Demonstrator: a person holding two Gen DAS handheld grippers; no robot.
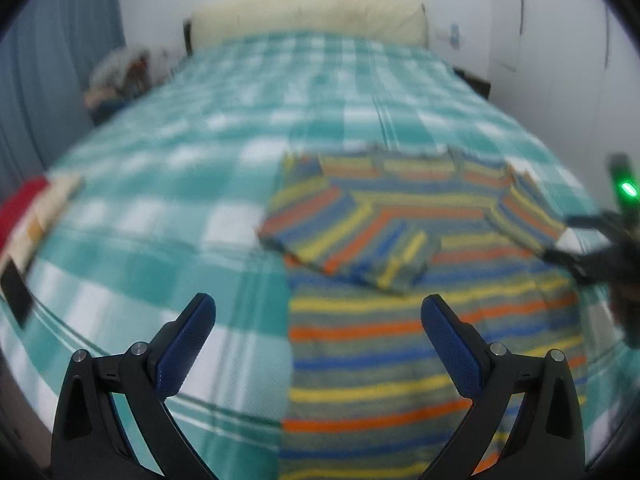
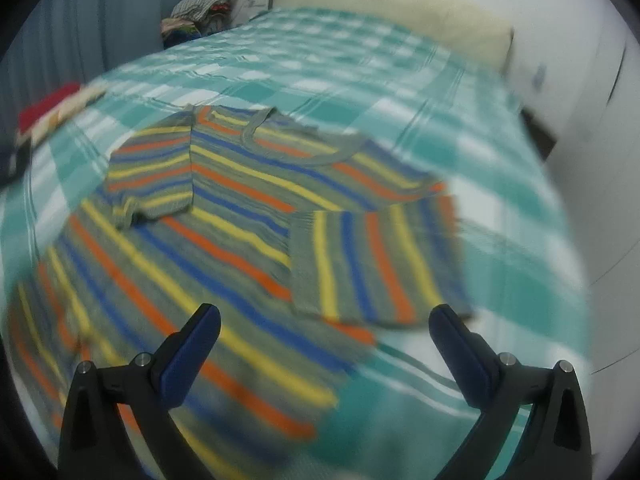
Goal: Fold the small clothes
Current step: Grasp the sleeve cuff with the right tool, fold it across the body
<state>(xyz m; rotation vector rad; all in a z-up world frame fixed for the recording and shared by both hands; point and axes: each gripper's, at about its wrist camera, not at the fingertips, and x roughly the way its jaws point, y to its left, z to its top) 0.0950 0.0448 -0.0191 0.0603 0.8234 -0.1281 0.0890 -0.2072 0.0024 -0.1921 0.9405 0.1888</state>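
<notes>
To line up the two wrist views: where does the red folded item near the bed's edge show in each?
Left wrist: red folded item at far left edge, mid-height.
Right wrist: red folded item at upper left.
Shared landmark: striped sweater to its right.

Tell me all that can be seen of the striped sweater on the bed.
The striped sweater looks knitted, grey-green with yellow, orange and blue stripes and a ribbed neckline. It lies flat on the teal checked bedsheet, neck toward the pillow. Both sleeves are already folded inward across the chest; the body is not yet folded. Nothing grips it: the left claw and right claw hover open above its lower part.
</notes>
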